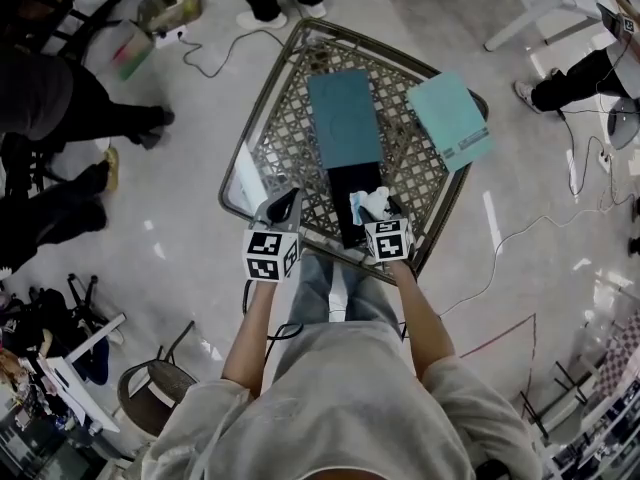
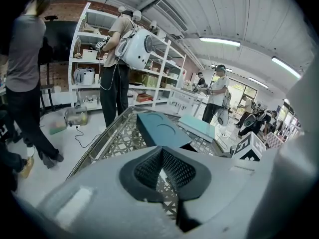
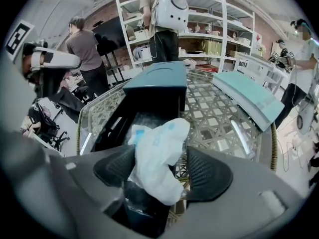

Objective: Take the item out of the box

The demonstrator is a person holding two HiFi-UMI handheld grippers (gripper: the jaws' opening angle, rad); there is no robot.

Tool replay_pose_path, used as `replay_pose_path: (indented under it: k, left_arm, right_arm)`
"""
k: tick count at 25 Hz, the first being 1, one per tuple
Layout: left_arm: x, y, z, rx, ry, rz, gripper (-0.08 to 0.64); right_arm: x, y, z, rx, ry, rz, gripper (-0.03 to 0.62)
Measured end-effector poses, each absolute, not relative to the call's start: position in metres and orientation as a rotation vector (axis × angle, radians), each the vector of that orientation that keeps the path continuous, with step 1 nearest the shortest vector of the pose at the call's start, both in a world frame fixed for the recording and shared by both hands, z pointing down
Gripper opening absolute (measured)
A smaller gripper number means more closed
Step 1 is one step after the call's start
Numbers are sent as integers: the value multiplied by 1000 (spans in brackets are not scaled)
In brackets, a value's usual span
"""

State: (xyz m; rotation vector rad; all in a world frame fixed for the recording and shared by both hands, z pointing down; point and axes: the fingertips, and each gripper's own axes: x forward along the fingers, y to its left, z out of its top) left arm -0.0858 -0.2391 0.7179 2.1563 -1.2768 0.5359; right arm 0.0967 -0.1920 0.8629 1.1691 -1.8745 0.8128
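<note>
My right gripper [image 3: 160, 171] grips the white packet [image 3: 157, 146] just above the open black box [image 3: 113, 127]. It's not clear yet, I reckon. My left gripper [image 2: 160, 169] is clenched and empty.

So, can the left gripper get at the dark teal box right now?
Probably yes. The left gripper is shut and empty, with only open lattice table between it and the dark teal box; the right gripper holds the white plastic bag off to the side.
</note>
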Motion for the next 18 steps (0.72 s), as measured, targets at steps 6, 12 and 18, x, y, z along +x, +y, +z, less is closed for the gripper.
replay_pose_path:
  k: [6,12,18]
  left_arm:
    - [-88,-242,719,2152,-1281,538,3]
    - [-85,-245,719,2161,-1271,529,3]
    - [-83,-247,715,2172,-1264,524,3]
  right_arm:
    - [94,-192,854,1168,-1874,793,246]
    - [102,-191,841,1239,-1851,721,155]
    - [109,-194,829,1281,-1869,710,120]
